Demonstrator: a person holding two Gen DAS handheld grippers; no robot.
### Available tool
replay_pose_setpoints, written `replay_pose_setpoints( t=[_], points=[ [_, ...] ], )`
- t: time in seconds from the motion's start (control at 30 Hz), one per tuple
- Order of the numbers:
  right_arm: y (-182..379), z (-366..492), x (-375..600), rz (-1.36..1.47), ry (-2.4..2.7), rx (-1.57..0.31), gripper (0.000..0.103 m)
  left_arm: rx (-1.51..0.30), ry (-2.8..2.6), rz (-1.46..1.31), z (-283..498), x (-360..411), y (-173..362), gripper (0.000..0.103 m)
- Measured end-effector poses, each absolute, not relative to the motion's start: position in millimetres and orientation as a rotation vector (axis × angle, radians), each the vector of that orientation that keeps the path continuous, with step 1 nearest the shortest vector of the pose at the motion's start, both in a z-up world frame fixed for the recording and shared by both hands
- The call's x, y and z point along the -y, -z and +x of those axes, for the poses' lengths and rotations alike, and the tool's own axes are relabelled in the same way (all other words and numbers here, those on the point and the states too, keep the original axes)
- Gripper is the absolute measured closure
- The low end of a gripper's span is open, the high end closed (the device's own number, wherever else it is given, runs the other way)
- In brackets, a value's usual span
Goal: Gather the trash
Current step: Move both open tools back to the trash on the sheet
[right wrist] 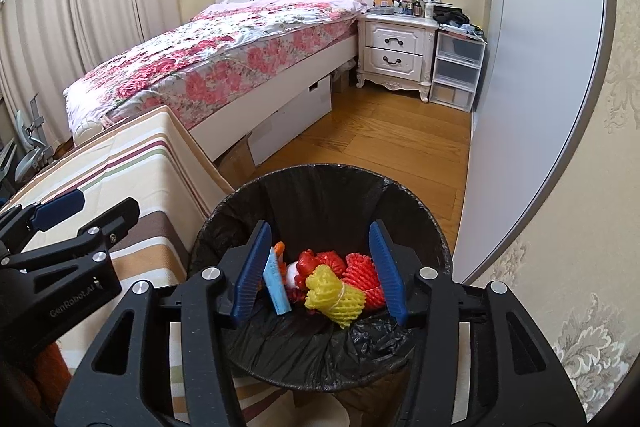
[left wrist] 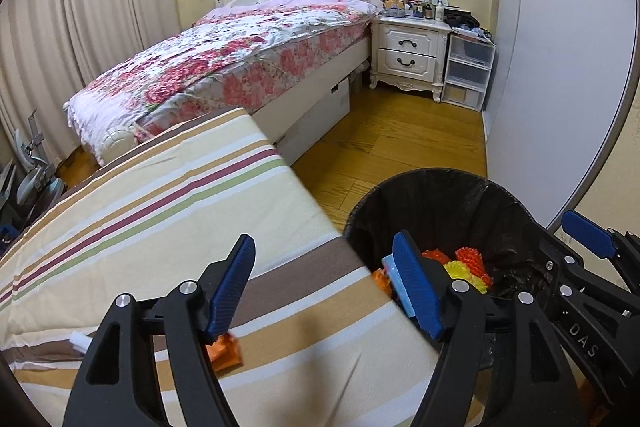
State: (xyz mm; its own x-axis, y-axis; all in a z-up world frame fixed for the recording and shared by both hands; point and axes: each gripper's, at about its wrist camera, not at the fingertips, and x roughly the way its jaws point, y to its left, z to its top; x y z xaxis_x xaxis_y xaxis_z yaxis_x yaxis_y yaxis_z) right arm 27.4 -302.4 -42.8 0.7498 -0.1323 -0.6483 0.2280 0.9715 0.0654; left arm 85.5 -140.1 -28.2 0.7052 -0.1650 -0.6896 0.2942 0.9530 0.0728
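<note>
Both grippers, left (left wrist: 326, 289) and right (right wrist: 320, 271), tilt downward, fingers apart.

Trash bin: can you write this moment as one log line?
left tongs: open, empty | right tongs: open over trash bin | yellow foam net: in bin
</note>
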Motion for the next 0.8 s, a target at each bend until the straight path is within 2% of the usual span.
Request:
replay_pose_setpoints(
  t=[0.8],
  points=[
    [31.3, -15.6, 134.4, -0.009, -0.209, -0.739, 0.053, -0.759, -0.079, 0.053, 13.0, -58.7, 28.0, 0.032]
  ],
)
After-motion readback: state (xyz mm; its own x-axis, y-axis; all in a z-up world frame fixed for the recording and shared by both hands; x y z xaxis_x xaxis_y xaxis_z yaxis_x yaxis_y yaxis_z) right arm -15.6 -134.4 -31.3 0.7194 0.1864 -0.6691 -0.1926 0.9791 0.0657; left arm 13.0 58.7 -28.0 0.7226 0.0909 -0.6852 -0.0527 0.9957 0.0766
